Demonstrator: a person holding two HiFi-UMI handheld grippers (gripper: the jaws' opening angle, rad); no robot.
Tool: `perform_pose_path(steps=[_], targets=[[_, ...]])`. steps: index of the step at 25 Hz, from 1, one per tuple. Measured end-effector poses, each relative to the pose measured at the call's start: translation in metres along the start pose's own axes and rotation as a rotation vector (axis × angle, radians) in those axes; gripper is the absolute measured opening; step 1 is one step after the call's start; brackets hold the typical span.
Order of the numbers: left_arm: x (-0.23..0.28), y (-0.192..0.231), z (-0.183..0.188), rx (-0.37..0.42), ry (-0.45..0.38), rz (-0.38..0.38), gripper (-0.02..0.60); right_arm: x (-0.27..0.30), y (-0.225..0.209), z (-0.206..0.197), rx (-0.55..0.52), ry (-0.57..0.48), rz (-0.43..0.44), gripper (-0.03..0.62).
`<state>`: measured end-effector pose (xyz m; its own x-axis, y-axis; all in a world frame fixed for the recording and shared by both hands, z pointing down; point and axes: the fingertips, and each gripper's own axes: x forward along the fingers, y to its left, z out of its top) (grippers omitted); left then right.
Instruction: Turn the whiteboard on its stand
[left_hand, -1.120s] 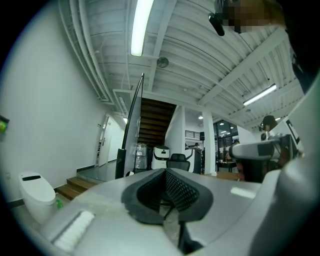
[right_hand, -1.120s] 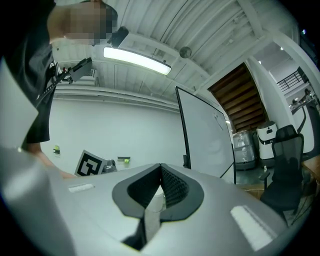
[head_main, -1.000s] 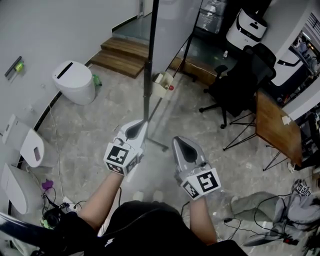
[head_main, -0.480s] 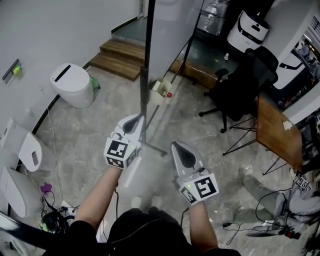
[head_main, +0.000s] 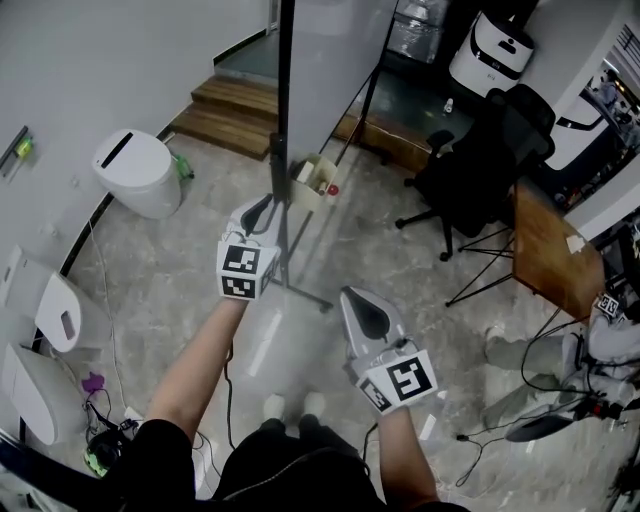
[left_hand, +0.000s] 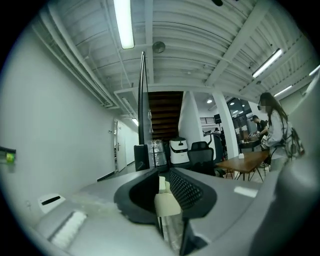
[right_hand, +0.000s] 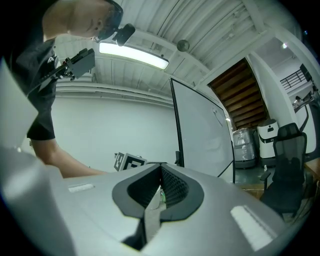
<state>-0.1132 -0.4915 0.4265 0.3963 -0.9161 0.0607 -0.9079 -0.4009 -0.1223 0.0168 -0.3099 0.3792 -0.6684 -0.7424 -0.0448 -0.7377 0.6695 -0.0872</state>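
Whiteboard (head_main: 335, 50): one, upright, seen edge-on from above at the top middle of the head view. It hangs in its black frame, in front of the person.
Stand (head_main: 284, 110): one black post runs down the near edge of the board. Its thin legs spread on the stone floor under the left gripper.
Steps (head_main: 235, 105): two wooden ones, behind the board at the left.
Table (head_main: 555, 250): one, wooden, at the right, well apart from the board.
Chair (head_main: 480, 165): one black office chair, between the board and the table.
Toilets (head_main: 135, 170): three white ones along the left wall, the round one nearest to the steps.
Grippers: two, each with one marker cube, each in a hand with a bare forearm.
Left gripper (head_main: 262, 205): raised forward, its tip just beside the post, a little under the black clamp. Whether it touches the post is not clear. The jaws are closed to a thin slit and grasp nothing.
Right gripper (head_main: 358, 298): lower and nearer to the body, apart from the stand. The jaws are pressed together and are empty.
Tray (head_main: 312, 180): one small beige box fixed on the stand, just beyond the left gripper.
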Motion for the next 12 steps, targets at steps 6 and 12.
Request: perform_pose_path(steps=[6, 12], targets=[[0.029, 0.022, 0.006, 0.012, 0.008, 0.046, 0.128, -0.004, -0.001, -0.008, -0.001, 0.005, -0.019, 0.009], [0.059, 0.042, -0.010, -0.035, 0.051, 0.070, 0.196, 0.001, -0.014, -0.005, -0.005, 0.004, -0.040, 0.009]])
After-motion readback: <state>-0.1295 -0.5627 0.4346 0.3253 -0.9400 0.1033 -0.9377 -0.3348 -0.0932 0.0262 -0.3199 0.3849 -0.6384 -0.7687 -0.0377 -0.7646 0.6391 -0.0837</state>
